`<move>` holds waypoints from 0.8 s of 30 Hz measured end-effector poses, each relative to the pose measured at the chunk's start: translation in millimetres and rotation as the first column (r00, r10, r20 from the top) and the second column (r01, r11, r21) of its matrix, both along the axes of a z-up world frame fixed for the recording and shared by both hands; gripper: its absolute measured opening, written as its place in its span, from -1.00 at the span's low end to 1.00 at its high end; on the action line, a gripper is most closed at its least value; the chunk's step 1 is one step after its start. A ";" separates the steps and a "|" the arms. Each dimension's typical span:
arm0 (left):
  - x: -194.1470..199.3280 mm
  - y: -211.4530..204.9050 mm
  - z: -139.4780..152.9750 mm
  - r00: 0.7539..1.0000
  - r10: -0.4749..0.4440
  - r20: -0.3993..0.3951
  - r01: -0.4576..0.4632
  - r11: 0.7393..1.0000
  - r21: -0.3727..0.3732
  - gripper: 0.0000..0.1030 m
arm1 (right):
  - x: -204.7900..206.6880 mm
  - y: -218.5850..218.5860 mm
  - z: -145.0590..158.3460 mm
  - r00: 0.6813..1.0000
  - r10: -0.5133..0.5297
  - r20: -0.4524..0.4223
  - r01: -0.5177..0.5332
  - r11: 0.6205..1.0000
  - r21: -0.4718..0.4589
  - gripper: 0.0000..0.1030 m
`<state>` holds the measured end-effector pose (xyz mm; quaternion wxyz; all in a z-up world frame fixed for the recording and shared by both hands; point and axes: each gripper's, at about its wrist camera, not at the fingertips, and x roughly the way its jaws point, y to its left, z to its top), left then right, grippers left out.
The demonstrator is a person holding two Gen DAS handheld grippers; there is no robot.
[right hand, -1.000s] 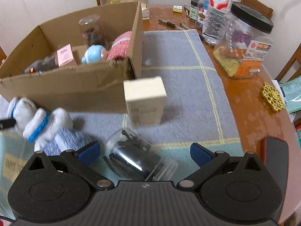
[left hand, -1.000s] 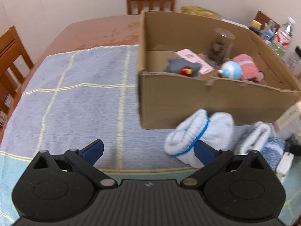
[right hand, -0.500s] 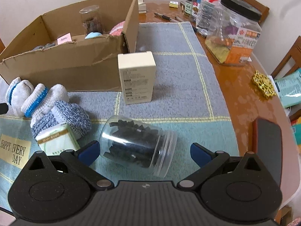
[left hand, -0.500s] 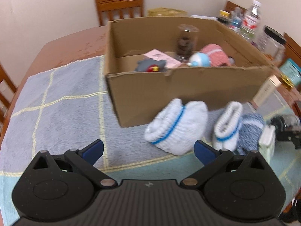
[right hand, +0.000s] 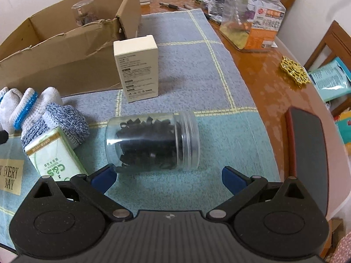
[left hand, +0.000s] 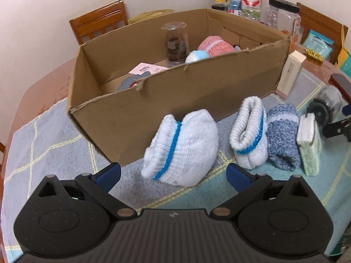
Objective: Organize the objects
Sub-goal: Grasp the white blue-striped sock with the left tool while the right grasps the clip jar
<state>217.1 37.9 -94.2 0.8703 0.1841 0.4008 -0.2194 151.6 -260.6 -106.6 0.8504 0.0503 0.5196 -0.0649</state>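
A cardboard box (left hand: 179,92) holds a clear jar, a pink sock roll, a blue-white ball, a pink card and a grey toy. In front of it lie a white sock roll with a blue stripe (left hand: 182,151), a second white roll (left hand: 248,131), a blue knit roll (left hand: 283,135) and a green tissue pack (left hand: 309,144). My left gripper (left hand: 173,173) is open, just short of the first white roll. My right gripper (right hand: 169,177) is open, just short of a clear jar of black pieces (right hand: 151,142) that lies on its side.
A cream carton (right hand: 137,68) stands by the box's corner (right hand: 129,15). A large plastic jar (right hand: 252,15), bottles and pens stand at the table's far right. A gold ornament (right hand: 295,72), a dark phone (right hand: 309,153) and teal packets lie at the right edge. Chairs surround the table.
My left gripper has swung right and now faces the white sock roll. My right gripper has drawn back and risen; the jar of black pieces now lies between its fingers' line.
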 end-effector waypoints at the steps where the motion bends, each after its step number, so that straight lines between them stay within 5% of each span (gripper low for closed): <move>1: 0.3 -1.0 -2.6 1.000 -0.002 0.009 0.002 1.000 0.009 0.97 | 0.1 0.2 0.1 1.000 -0.004 0.001 0.004 1.000 0.000 1.00; 10: -0.4 -12.7 -12.8 0.994 -0.046 0.103 0.039 0.997 0.062 0.74 | 4.5 5.6 2.1 1.000 -0.001 0.029 0.001 1.000 -0.004 1.00; 17: 4.7 -17.9 -15.3 0.996 -0.054 0.073 0.051 0.998 0.034 0.47 | 19.3 8.2 4.2 0.999 0.002 0.050 0.000 1.000 -0.024 1.00; 24: 8.7 -18.0 -14.2 0.998 -0.034 0.055 0.033 0.999 0.012 0.46 | 29.0 11.2 4.7 0.998 0.012 0.058 -0.010 0.999 -0.040 1.00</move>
